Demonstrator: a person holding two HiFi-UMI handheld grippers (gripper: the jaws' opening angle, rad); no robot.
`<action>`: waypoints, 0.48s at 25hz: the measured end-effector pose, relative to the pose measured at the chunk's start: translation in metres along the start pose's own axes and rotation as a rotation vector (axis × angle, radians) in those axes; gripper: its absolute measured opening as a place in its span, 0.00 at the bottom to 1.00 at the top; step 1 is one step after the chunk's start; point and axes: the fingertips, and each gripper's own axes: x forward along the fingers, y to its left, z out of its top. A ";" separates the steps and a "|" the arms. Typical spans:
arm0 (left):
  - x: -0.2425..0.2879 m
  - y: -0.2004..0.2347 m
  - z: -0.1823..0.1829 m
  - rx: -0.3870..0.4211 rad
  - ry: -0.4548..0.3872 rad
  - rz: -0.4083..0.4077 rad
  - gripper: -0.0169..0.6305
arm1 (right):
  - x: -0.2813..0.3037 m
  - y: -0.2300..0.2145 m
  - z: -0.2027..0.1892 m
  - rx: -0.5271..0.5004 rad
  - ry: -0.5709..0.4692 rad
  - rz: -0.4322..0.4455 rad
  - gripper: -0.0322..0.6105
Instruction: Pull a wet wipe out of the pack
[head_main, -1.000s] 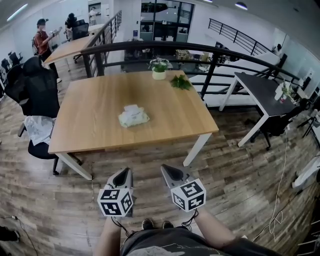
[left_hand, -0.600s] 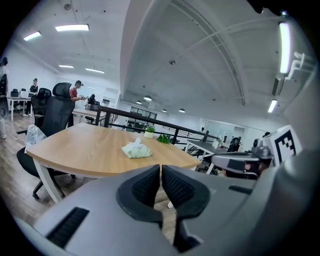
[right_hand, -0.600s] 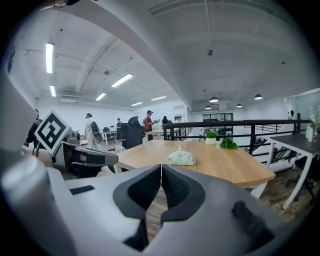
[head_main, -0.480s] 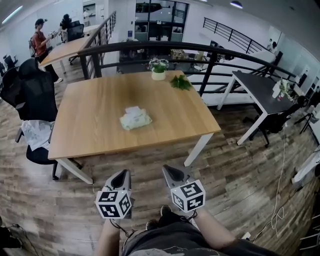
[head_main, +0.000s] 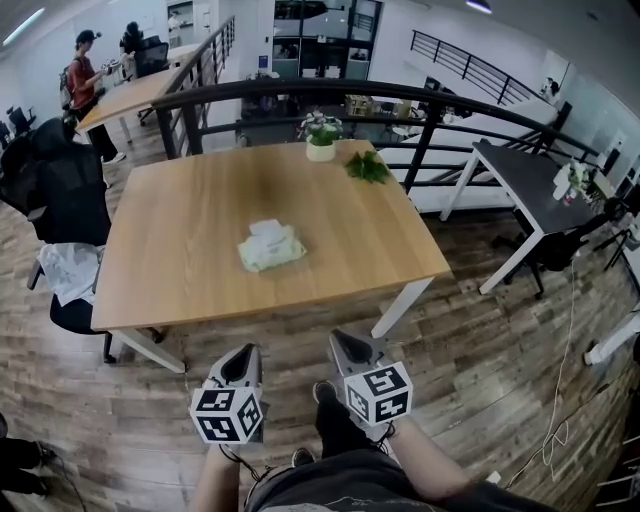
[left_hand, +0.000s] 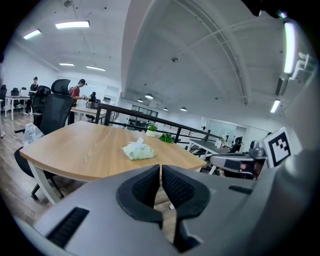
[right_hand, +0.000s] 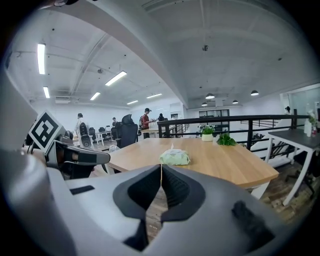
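wipe pack (head_main: 270, 246): mid wooden table (head_main: 180, 270), one wipe sticking up, untouched
left gripper (head_main: 240, 367): jaws together, empty, short of table
right gripper (head_main: 347, 349): same

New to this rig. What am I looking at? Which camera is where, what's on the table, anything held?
No robot: a person holds a two-jaw gripper in each hand. The head view is from a camera on the person's head, looking down; the left gripper and right gripper show at the bottom, each with a marker cube. The other two pictures come from cameras riding on each gripper, looking along its jaws. Both pairs of jaws are together, nothing between them. On the wooden table lie a wet wipe pack, mid-table, and a potted plant and a leafy sprig at the far edge. Both grippers are short of the table.
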 end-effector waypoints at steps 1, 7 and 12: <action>0.007 0.002 0.001 -0.003 0.002 0.004 0.07 | 0.006 -0.005 0.000 0.002 0.002 0.003 0.09; 0.048 0.011 0.013 -0.005 0.019 0.021 0.07 | 0.039 -0.038 0.009 0.015 0.010 0.018 0.09; 0.086 0.016 0.032 0.003 0.022 0.034 0.07 | 0.073 -0.069 0.021 0.025 0.011 0.032 0.09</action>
